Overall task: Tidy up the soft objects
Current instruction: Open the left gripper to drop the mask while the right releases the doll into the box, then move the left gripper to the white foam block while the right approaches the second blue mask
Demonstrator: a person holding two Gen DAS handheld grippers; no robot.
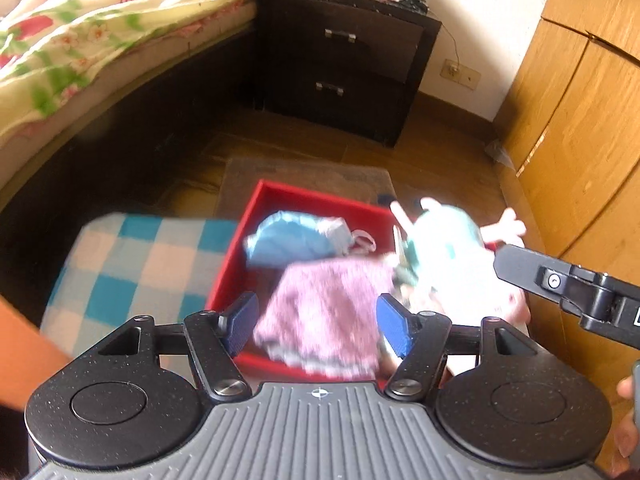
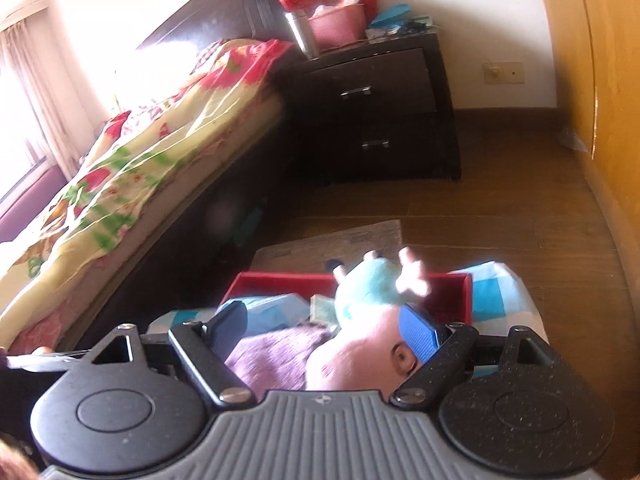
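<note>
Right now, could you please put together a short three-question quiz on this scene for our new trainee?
1. True or false: the red box already holds a blue cloth and a pink knitted cloth.
2. Which gripper is nearest the plush pig toy? A) left gripper B) right gripper
3. Fill in: the checked blue-and-white cloth lies ____ the red box.

Key
1. True.
2. B; the toy sits between its open fingers, though blur hides whether they touch it.
3. Beside, outside it.
</note>
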